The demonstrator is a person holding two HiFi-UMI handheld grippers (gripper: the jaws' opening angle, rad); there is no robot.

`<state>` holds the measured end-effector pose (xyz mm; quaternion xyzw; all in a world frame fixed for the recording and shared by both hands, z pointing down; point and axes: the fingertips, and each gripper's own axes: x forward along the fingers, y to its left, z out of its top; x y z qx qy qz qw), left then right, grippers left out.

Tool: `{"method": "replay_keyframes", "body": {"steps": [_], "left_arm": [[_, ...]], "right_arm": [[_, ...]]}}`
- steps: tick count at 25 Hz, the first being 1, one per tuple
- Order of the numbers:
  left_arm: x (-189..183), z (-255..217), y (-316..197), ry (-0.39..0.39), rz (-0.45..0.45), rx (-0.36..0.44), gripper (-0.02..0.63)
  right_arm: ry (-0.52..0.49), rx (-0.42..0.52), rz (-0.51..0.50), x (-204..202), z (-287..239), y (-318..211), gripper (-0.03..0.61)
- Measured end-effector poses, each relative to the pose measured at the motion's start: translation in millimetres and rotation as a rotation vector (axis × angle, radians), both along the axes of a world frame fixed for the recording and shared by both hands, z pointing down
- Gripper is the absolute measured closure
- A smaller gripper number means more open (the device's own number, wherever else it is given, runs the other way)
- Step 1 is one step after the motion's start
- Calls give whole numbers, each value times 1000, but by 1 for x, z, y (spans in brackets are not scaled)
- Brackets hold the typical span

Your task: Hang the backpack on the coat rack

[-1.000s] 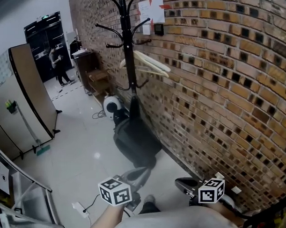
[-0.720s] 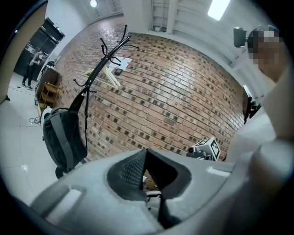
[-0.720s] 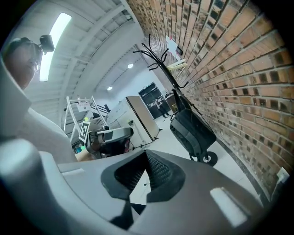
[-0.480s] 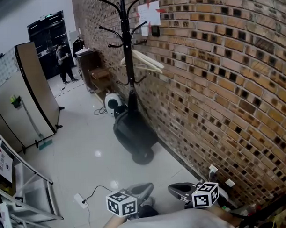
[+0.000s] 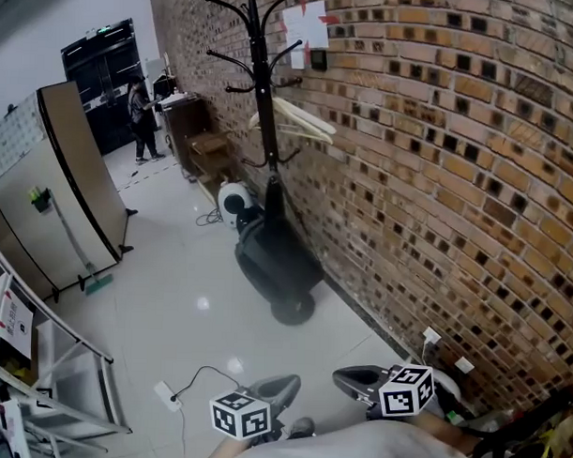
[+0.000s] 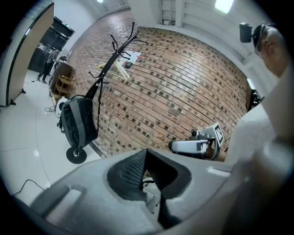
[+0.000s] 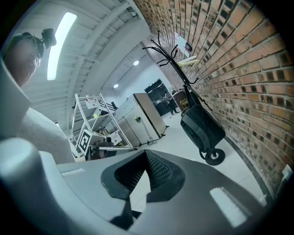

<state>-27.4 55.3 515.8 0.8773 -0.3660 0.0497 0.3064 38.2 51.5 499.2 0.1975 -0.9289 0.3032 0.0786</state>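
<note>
The black backpack (image 5: pixel 271 260) hangs by its strap from a low hook of the black coat rack (image 5: pixel 259 82) against the brick wall, its bottom just above the rack's round base (image 5: pixel 293 310). My left gripper (image 5: pixel 286 385) and right gripper (image 5: pixel 349 376) sit at the bottom of the head view, well short of the bag. Both are shut with nothing between the pads. The left gripper view shows the backpack (image 6: pixel 78 121) at far left. In the right gripper view the backpack (image 7: pixel 202 126) is off to the right.
Pale wooden hangers (image 5: pixel 300 121) hang on the rack. A white round appliance (image 5: pixel 233 201) sits on the floor behind it. A folded panel (image 5: pixel 72 183) and a metal shelf frame (image 5: pixel 38 356) stand left. A power strip (image 5: pixel 163 394) lies on the floor. A person (image 5: pixel 140 120) stands far back.
Both grippers have drawn back from the backpack toward the bottom of the head view. The backpack, farther from them, stays hanging on the rack.
</note>
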Motion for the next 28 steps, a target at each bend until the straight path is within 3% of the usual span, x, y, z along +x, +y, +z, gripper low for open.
{"method": "replay_keyframes", "body": {"steps": [16, 28], "left_arm": [[-3, 0, 22, -2, -51, -10, 612], [6, 3, 29, -3, -36, -26, 612]], "right_arm": [[1, -4, -45, 2, 4, 18, 578], [2, -3, -37, 11, 8, 28, 578]]}}
